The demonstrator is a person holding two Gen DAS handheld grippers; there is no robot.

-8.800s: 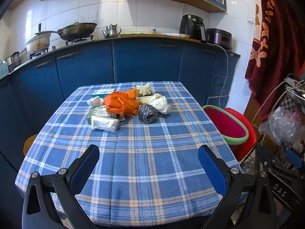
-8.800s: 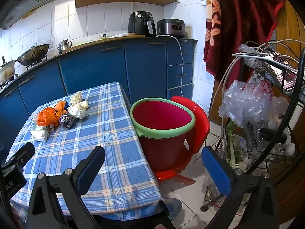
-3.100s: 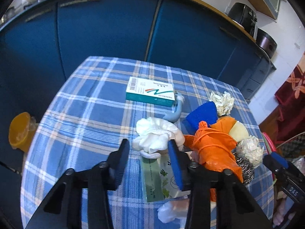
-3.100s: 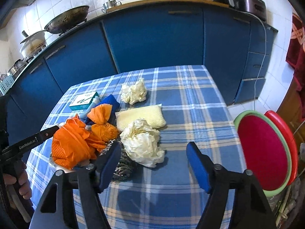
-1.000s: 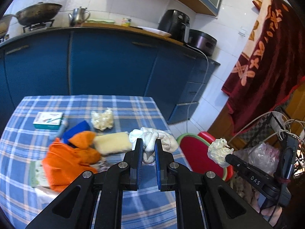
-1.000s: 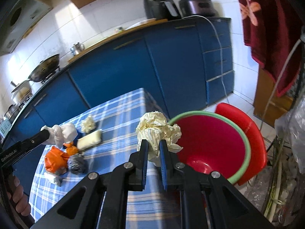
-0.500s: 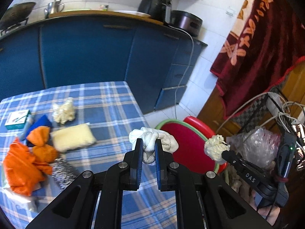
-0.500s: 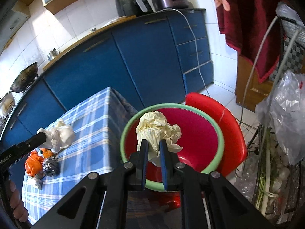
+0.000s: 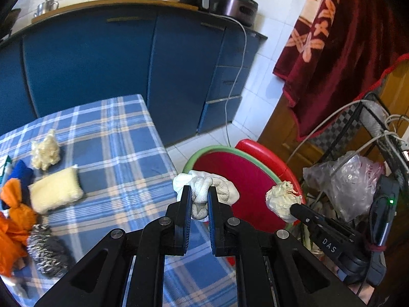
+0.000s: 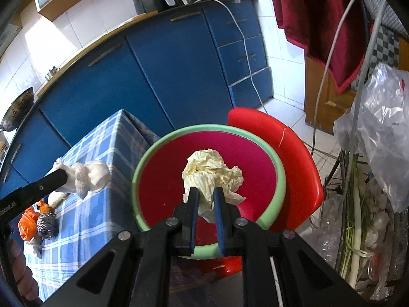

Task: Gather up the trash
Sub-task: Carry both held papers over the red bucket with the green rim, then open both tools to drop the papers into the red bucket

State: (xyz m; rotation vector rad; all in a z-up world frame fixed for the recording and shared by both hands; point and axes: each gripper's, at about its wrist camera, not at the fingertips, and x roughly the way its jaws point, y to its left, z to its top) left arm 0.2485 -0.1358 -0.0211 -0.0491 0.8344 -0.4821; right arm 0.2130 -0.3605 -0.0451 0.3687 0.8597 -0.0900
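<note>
Trash is gripped in both tools. At the centre of the right wrist view, the right gripper (image 10: 205,195) has its jaws pinching a crumpled cream paper ball (image 10: 211,170), held over the open mouth of the red bin (image 10: 163,192) with the green rim, which stands on a red stool (image 10: 301,168) beside the worktop (image 10: 102,220). At the middle left of that view, the left gripper (image 10: 64,175) shows from the side, with a knotted white rag (image 10: 89,175) at its tip, above the edge of the checked cloth.

In the left wrist view, the left gripper (image 9: 199,194) sits at lower centre, jaws pinching the white rag (image 9: 204,192), over the right-hand edge of the worktop (image 9: 115,158) and just left of the bin (image 9: 230,163). The right gripper's tip (image 9: 294,208) and its paper ball (image 9: 280,199) appear at centre right, in front of the bin's rim.

On the worktop at the left of this view lie a yellow sponge (image 9: 55,190), a small cream paper wad (image 9: 46,148), a steel scourer (image 9: 47,250), orange plastic (image 9: 12,227) and a blue scrap (image 9: 19,174).
</note>
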